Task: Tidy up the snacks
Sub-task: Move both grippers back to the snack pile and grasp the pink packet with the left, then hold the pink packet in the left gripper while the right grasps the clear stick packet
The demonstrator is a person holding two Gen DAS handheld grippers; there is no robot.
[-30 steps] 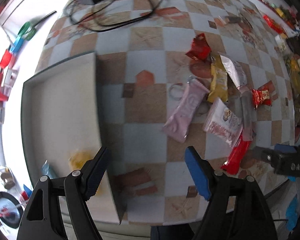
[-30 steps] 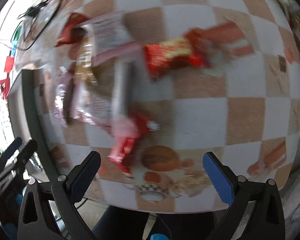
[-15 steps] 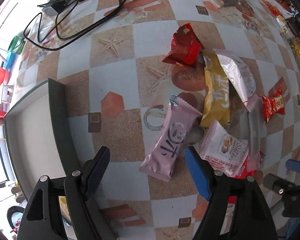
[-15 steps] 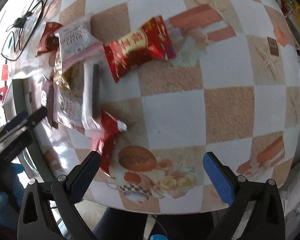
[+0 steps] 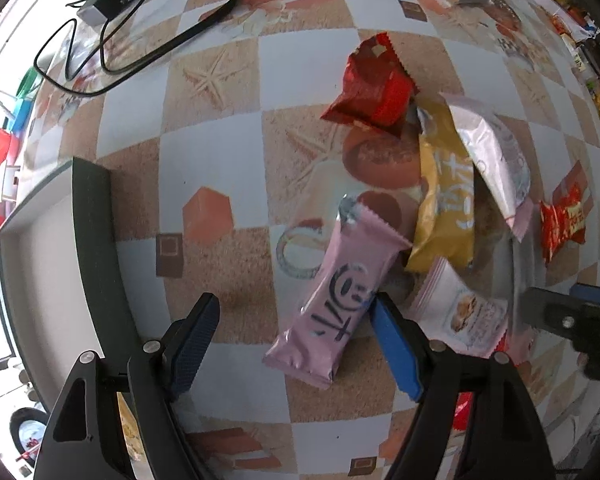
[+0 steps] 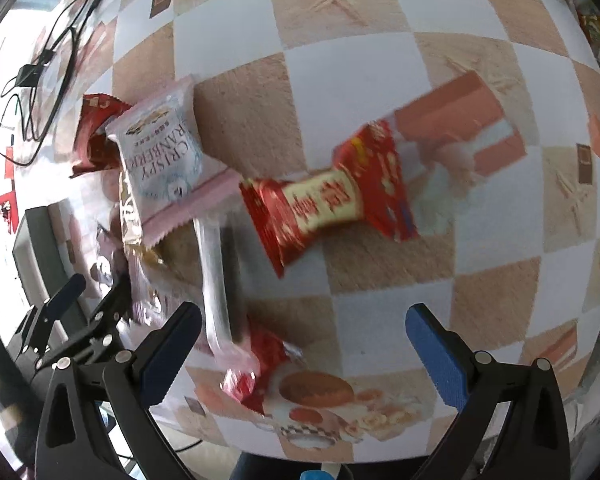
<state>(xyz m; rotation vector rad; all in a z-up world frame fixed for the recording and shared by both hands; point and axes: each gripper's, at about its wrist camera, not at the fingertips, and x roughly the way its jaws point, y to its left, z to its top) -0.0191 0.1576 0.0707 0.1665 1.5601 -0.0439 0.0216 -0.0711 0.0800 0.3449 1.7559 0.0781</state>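
Checkered tablecloth [image 5: 216, 168] in tan and white squares, printed with starfish and cakes, covers the tabletop, and the snacks lie heaped toward its near edge. From the left wrist view we look straight down: the left gripper [image 5: 296, 332] has its jaws spread, and the lower end of a pink bar wrapper [image 5: 336, 300] lies between them, its edge right against the blue right-hand pad, the dark left-hand pad well apart from it. Just beyond sit a gold packet [image 5: 444, 196], a dark red packet [image 5: 374, 88] and a white cookie packet [image 5: 464, 312] beside the blue pad. Only this view shows the grey tray [image 5: 96, 240] well, along the tabletop's left edge, white inside, and the black cable [image 5: 148, 36] with its adapter looped at the far left corner. Over to the right wrist view: the right gripper [image 6: 304, 348] hangs with jaws wide and nothing between the pads. Only here is the red and yellow candy wrapper [image 6: 328, 200] large and clear, mid-table, plus the white cranberry packet [image 6: 160, 152] with readable lettering, a long silver stick pack [image 6: 216, 280] and a small red wrapper [image 6: 256, 368] near the front edge. At this view's lower left the left gripper shows from outside, down at the pile.
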